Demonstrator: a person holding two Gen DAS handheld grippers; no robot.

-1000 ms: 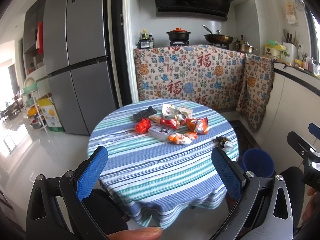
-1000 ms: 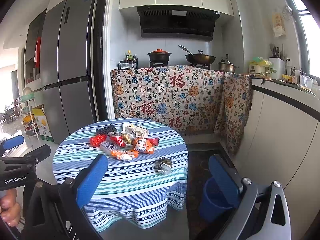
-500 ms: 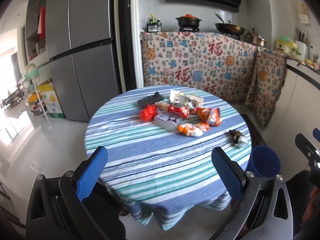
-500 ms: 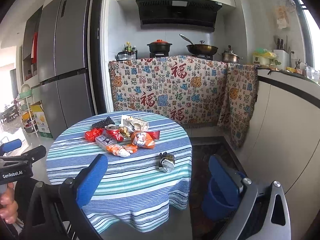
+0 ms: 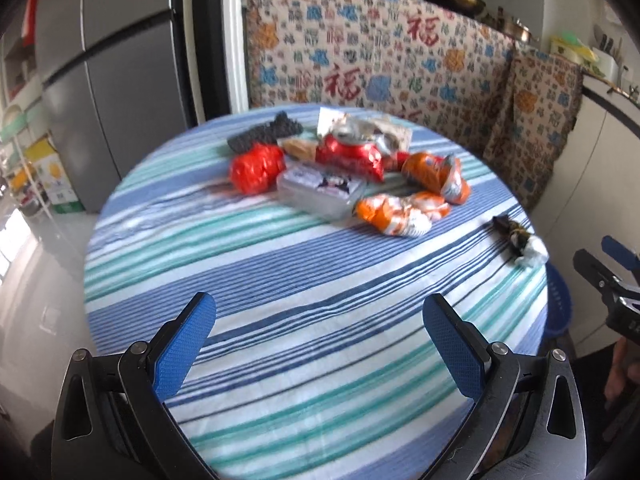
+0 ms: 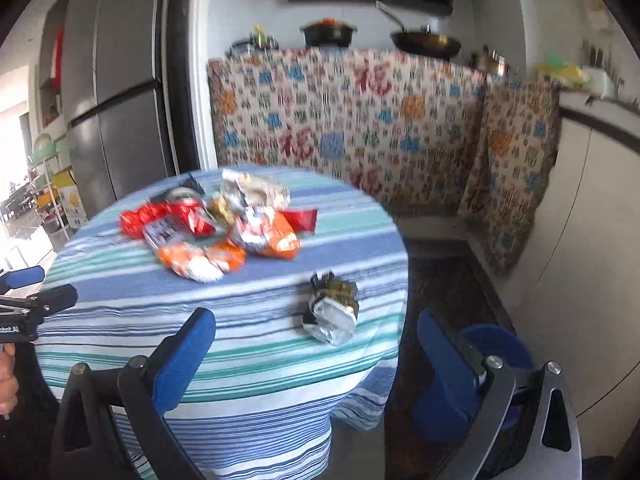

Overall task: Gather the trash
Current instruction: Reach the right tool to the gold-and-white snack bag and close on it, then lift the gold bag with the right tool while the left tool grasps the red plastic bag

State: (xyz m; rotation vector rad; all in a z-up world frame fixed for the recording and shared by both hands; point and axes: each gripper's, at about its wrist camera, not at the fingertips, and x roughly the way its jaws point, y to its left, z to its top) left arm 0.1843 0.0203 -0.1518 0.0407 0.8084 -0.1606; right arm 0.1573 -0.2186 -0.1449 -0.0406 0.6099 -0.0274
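Observation:
A pile of snack wrappers lies on the far half of a round table with a striped cloth; the pile also shows in the right wrist view. A lone crumpled wrapper lies near the table's right edge. A blue bin stands on the floor right of the table. My left gripper is open and empty over the table's near part. My right gripper is open and empty, just short of the lone wrapper.
A grey fridge stands at the back left. A patterned cloth covers the counter behind the table, with pots on top. White cabinets run along the right. A shelf rack stands far left.
Both grippers have moved forward and down towards the table. The wrappers now look larger and closer. Both grippers stay open.

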